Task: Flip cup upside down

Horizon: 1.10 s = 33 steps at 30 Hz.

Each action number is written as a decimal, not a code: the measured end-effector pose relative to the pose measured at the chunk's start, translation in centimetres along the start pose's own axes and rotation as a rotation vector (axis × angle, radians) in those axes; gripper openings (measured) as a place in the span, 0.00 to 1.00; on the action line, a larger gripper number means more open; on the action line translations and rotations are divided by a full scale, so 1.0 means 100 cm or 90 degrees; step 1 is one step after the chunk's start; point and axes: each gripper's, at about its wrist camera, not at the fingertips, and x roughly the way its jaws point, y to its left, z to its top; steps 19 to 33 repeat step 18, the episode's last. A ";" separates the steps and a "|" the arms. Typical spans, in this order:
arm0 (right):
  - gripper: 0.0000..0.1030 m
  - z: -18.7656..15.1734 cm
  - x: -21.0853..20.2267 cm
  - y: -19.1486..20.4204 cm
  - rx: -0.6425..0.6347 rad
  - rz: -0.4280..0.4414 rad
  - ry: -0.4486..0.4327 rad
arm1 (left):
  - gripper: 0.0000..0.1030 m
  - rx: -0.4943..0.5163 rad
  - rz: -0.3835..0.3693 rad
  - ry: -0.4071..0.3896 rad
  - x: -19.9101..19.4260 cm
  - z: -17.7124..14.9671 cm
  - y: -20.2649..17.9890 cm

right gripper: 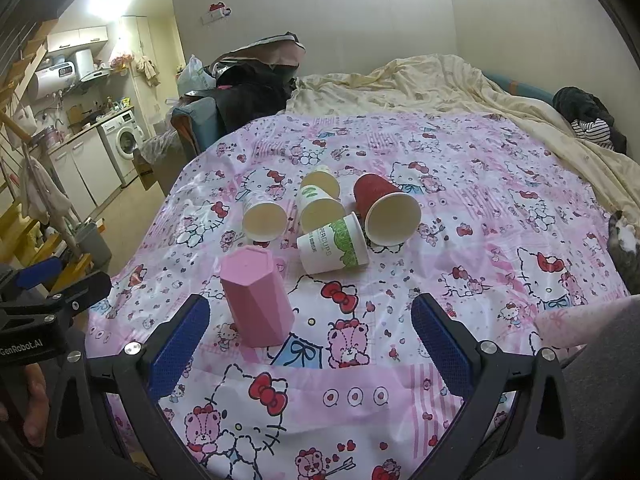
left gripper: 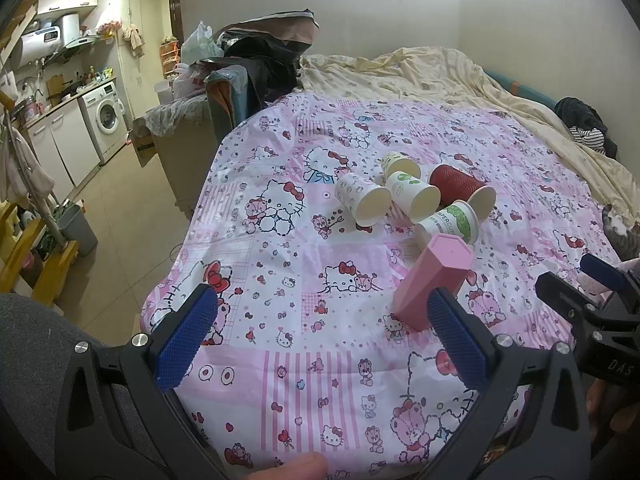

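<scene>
pink cup already mouth-down; five paper cups lie on their sides on the bed.

both the left hand-held gripper [left gripper: 320, 340] and right hand-held gripper [right gripper: 310, 340] hang spread wide and empty. the pink cup [right gripper: 256, 296] stands inverted on the hello kitty cover [right gripper: 480, 208]. next likely the green-banded paper cup [right gripper: 334, 248]: pinch mid-wall gently, lift clear of the red cup [right gripper: 384, 208], rotate, set rim flat.

The pink cup [right gripper: 256, 298] looks like matt, smooth plastic with flat facets. The red cup [right gripper: 384, 208] is ribbed paper; the white cups [right gripper: 334, 246] are smooth printed paper. The patterned sheet [right gripper: 480, 208] on the bed is glossy, crinkled plastic film. Blue pads [left gripper: 186, 344] look rough, knurled rubber.
</scene>
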 end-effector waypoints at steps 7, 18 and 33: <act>1.00 0.000 0.000 0.000 0.001 0.000 0.000 | 1.00 0.002 0.002 -0.001 0.000 0.000 0.001; 1.00 0.000 0.000 0.000 0.001 0.000 0.001 | 1.00 0.002 -0.003 -0.002 0.001 -0.001 -0.002; 1.00 0.000 0.000 0.000 0.001 0.000 0.001 | 1.00 0.002 -0.003 -0.002 0.001 -0.001 -0.002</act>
